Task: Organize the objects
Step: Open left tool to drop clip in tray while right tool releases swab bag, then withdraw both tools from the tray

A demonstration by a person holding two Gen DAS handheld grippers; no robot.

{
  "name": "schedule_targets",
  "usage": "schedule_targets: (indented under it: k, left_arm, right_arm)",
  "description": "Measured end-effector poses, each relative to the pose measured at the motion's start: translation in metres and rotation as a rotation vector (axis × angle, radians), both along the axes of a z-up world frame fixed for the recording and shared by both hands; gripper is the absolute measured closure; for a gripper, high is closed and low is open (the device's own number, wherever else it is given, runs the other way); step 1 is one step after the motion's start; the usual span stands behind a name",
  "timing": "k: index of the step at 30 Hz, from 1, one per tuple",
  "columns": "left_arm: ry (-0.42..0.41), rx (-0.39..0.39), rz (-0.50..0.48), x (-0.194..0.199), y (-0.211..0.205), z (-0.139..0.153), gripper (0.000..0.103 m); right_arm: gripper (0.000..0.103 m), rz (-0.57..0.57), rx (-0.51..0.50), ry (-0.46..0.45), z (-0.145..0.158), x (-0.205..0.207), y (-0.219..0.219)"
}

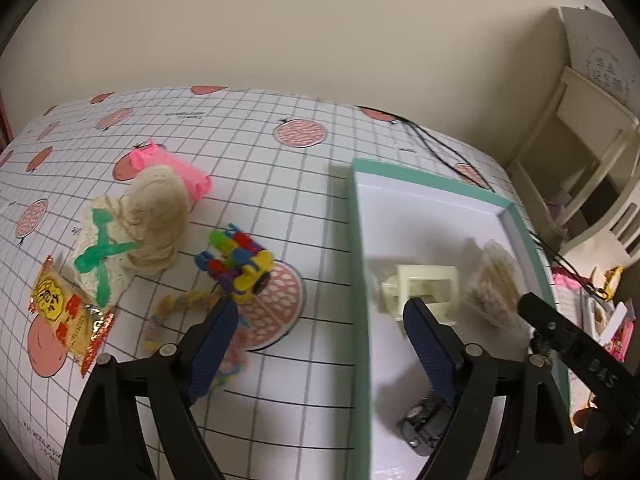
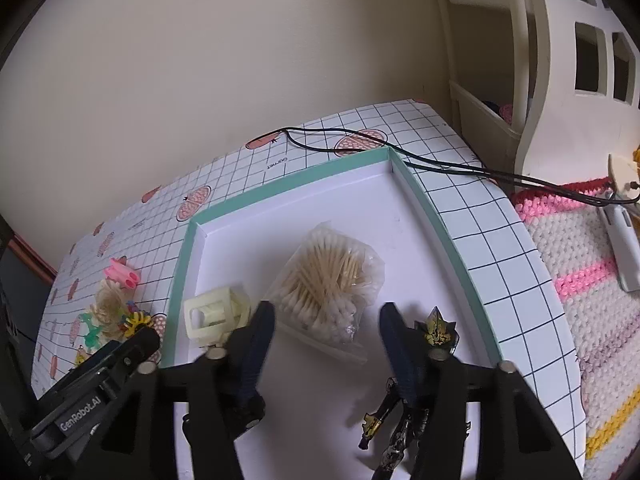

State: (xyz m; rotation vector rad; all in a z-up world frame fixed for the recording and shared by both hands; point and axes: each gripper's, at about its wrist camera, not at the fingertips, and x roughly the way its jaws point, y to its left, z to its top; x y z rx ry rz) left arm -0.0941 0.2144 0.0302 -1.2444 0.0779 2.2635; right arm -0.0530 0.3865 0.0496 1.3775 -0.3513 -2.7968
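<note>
A teal-rimmed white box (image 1: 359,248) (image 2: 434,208) lies on the gridded tablecloth. Inside it are a bag of cotton swabs (image 2: 328,288) (image 1: 494,288), a cream plastic frame (image 2: 214,316) (image 1: 424,288), a dark toy car (image 1: 424,424) and black-and-gold toy pieces (image 2: 436,328). My right gripper (image 2: 328,312) is open over the box, and the swab bag lies just ahead between its fingers. My left gripper (image 1: 320,312) is open and straddles the box's left rim, holding nothing. Left of the box sits a colourful plastic toy cluster (image 1: 236,264) with a pastel rope (image 1: 186,304) by my left finger.
Further left on the table are cream lace pieces (image 1: 156,216), a pink toy (image 1: 178,168), a green plastic piece (image 1: 102,256) and a gold snack packet (image 1: 64,312). A black cable (image 2: 440,166) crosses behind the box. A crochet blanket (image 2: 580,280) and white furniture (image 2: 560,60) stand to the right.
</note>
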Motion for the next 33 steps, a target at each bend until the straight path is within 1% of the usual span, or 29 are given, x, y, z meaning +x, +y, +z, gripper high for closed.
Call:
schedule_targets:
  k: [1,4,7,9,10,12,20,27,33]
  left_arm:
    - [0.001,-0.001,0.008,-0.001,-0.002,-0.001,0.01]
    - [0.01,0.0,0.038,-0.003,-0.007,-0.001,0.008]
    - [0.011,0.009,0.055,-0.005,-0.01,-0.001,0.0]
    - [0.02,0.011,0.063,-0.006,-0.012,0.0,0.0]
    - [0.022,0.01,0.067,-0.007,-0.012,0.0,0.0]
    - [0.025,0.013,0.074,-0.006,-0.014,0.001,0.0]
    - [0.021,0.027,0.083,-0.008,-0.017,0.001,0.0]
    - [0.023,0.04,0.108,-0.01,-0.02,0.001,0.0]
    - [0.031,0.051,0.111,-0.011,-0.021,0.003,0.0]
  right_arm:
    - [0.041,0.0,0.002,-0.001,0.0,0.0,0.0]
    - [0.036,0.005,0.007,0.0,0.0,0.001,-0.002]
    - [0.028,0.014,0.011,0.0,-0.001,0.0,-0.004]
    - [0.023,0.015,0.01,0.0,-0.002,0.0,-0.004]
    - [0.022,0.014,0.005,-0.001,-0.002,0.0,-0.004]
    - [0.016,0.009,0.001,-0.004,-0.003,0.0,-0.004]
    - [0.0,0.016,0.012,0.009,-0.003,0.0,-0.011]
    - [0.0,0.003,0.014,0.016,-0.003,0.001,-0.009]
    - [0.0,0.004,0.021,0.011,-0.004,0.0,-0.01]
